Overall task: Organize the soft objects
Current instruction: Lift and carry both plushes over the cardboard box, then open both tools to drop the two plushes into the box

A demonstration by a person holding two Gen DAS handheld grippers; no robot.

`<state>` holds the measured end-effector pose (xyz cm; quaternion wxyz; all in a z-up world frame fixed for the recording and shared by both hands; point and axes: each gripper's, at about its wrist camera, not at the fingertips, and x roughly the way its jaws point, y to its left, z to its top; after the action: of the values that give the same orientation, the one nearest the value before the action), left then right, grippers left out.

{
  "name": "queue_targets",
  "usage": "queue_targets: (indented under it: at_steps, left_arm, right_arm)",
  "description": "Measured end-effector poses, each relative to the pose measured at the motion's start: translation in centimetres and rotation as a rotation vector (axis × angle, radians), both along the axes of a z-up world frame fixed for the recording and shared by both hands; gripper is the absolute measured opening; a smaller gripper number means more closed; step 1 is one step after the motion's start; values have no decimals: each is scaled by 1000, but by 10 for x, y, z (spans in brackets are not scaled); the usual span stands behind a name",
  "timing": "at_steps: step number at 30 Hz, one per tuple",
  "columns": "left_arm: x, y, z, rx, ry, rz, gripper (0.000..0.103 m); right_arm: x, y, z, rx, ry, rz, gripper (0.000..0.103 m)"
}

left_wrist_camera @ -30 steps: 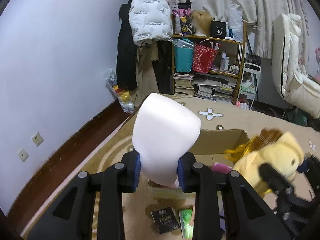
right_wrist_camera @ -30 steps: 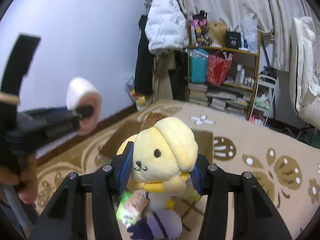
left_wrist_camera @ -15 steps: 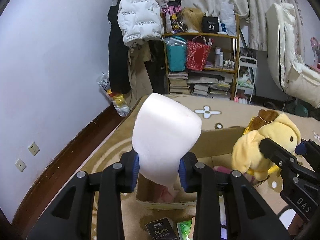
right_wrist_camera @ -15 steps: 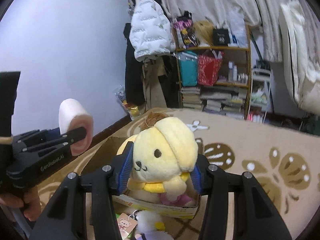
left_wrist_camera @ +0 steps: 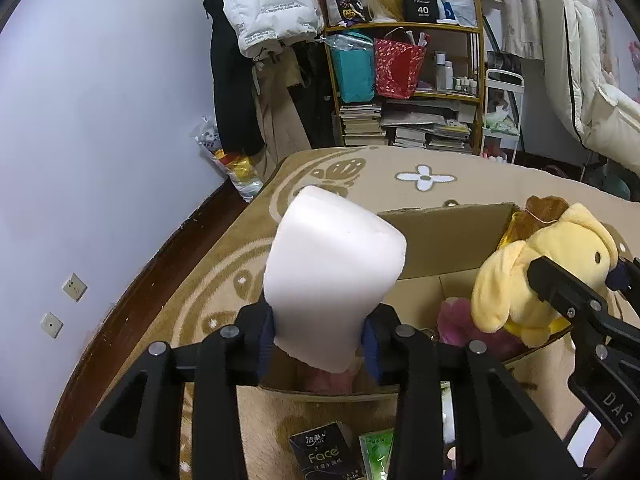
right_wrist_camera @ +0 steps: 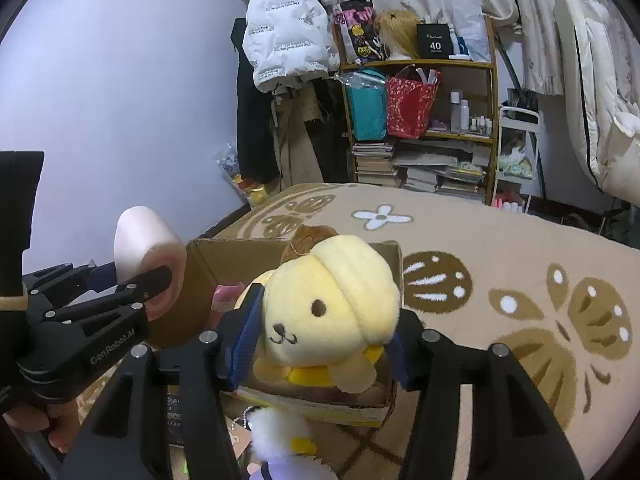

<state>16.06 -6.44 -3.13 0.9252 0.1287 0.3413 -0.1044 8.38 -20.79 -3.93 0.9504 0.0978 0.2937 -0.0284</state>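
Note:
My left gripper [left_wrist_camera: 318, 340] is shut on a white soft foam block [left_wrist_camera: 336, 272] and holds it over the near left part of an open cardboard box [left_wrist_camera: 440, 236]. My right gripper [right_wrist_camera: 320, 344] is shut on a yellow plush dog [right_wrist_camera: 332, 312] with a brown beret, held over the box [right_wrist_camera: 240, 256]. The dog also shows in the left wrist view [left_wrist_camera: 540, 268] at the right, and the foam block in the right wrist view [right_wrist_camera: 144, 248] at the left. A pink soft item [left_wrist_camera: 460, 320] lies inside the box.
The box stands on a beige patterned rug [right_wrist_camera: 500, 280]. A black tissue pack [left_wrist_camera: 324, 456] and a green pack [left_wrist_camera: 376, 452] lie before the box. A small white plush [right_wrist_camera: 280, 440] lies near my right gripper. A cluttered shelf [left_wrist_camera: 404, 80] and hung coats [left_wrist_camera: 272, 4] stand behind.
Both grippers have moved forward with their loads, from before the box to over it. The plush dog has come closer to the foam block. Both grips are unchanged.

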Motion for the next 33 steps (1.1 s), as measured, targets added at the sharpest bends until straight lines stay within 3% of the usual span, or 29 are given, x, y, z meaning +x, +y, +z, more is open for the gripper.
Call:
queue_targets:
  at_steps: [3,7,12,14,16,19,24,33]
  left_arm:
    - [1,4,0,-7,10,10,42]
    - [1,9,4,-5,-27,38,63]
    - [-1,17,8,-21,-39,65,79]
    - [-2,20,9,-17,-46,70,83]
    - [-4,23,12,-6,-58,79,93]
    - [-8,29,19,-19,-81,104,102]
    - [-10,40,25,-54,-76,144,102]
    - [-22,66,24,-110,-25,191,102]
  right_arm:
    - [1,0,1,-6,1,3,64]
    - [-1,-2,1,15,4,2,65]
    - [-3,-1,2,1,6,3,66]
    - [-3,-1,3,7,7,5,71]
    - [-6,0,4,13,1,1,85]
    - [-10,1,8,16,-7,4,90]
    - [-18,3,10,7,0,-2,99]
    - [-37,6,12,2,29,-10,103]
